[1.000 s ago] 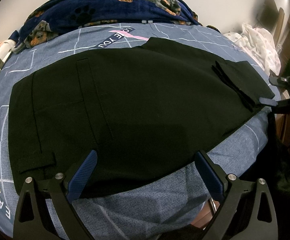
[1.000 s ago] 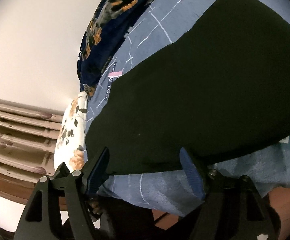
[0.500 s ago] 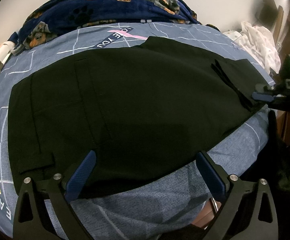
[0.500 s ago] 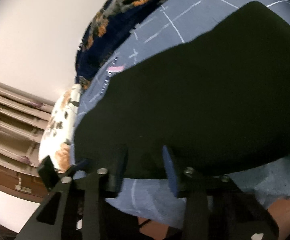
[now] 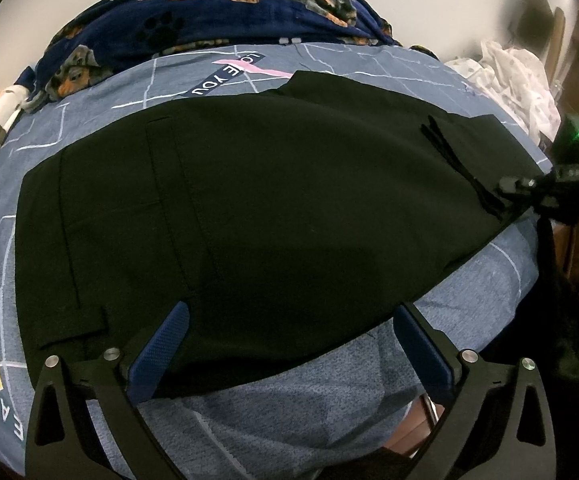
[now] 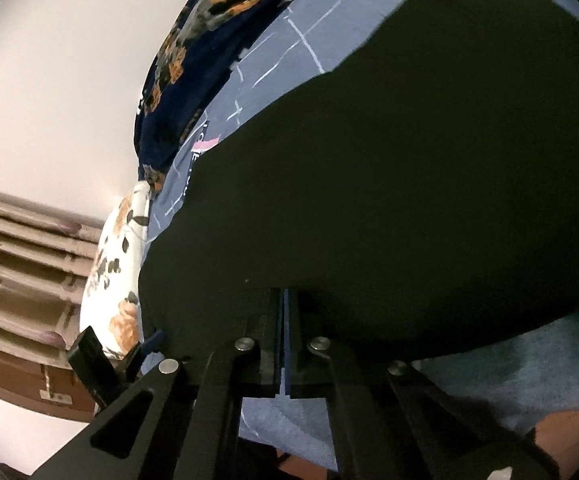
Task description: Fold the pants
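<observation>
A bed (image 5: 309, 408) in a blue sheet carries the black pants (image 5: 249, 208), long axis left to right across the frame; the right tool (image 6: 283, 300) has just clenched on their right-hand end; the left tool (image 5: 289, 344) hangs released over the lower edge.

Left wrist view: from the near edge of the bed (image 5: 297, 412), angled steeply down, taking in the whole black pants (image 5: 273, 208) and the wall beyond. Right wrist view: close and low at the hem end, looking along the pants (image 6: 409, 200) toward the headboard (image 6: 17, 264). Both views share the pants, the blue sheet and the dog-print blanket (image 5: 217, 8).
</observation>
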`<state>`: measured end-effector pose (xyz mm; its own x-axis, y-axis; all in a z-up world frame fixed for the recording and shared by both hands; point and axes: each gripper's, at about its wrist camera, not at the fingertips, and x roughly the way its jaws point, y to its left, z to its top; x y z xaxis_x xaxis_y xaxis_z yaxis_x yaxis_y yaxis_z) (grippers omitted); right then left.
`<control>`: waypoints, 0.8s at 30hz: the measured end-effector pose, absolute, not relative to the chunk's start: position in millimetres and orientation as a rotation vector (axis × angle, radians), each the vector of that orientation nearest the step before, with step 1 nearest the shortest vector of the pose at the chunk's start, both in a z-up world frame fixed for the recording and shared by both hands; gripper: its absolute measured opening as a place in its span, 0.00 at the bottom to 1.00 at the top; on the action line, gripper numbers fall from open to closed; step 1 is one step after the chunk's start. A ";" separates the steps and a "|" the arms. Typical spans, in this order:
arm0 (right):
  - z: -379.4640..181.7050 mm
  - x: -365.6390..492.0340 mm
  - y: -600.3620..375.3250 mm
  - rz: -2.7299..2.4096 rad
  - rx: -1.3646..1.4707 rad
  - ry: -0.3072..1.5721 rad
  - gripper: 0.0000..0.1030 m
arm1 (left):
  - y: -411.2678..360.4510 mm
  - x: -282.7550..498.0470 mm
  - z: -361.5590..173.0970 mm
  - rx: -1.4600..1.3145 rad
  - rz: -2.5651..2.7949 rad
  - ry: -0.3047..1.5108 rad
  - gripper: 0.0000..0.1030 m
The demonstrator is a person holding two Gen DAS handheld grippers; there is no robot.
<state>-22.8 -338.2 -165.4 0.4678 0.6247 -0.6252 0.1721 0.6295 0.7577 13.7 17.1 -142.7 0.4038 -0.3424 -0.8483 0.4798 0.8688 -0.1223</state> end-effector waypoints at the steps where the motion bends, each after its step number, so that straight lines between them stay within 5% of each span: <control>1: -154.5 -21.6 -341.5 0.350 0.854 1.054 0.12 | 17.1 13.8 -142.8 0.151 -0.521 1.033 0.98; 7: -109.7 -20.0 -432.5 0.226 0.862 0.814 0.12 | 17.2 14.2 -143.5 0.153 -0.521 1.033 0.99; 15: -163.4 -22.0 -506.9 0.060 0.989 0.867 0.11 | 15.5 14.2 -144.7 0.161 -0.515 1.033 0.99; 17: -166.6 -17.0 -497.3 0.030 0.905 0.917 0.00 | 14.2 14.2 -145.5 0.172 -0.510 1.032 1.00; 24: -136.0 -6.1 -485.9 0.004 0.754 0.911 0.10 | 13.7 13.6 -145.9 0.177 -0.511 1.030 1.00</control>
<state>-6.1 -485.9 -136.0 0.6314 0.3084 -0.7115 0.3019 0.7473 0.5919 13.6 13.7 -145.9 0.4105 -0.3217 -0.8532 0.4843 0.8697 -0.0949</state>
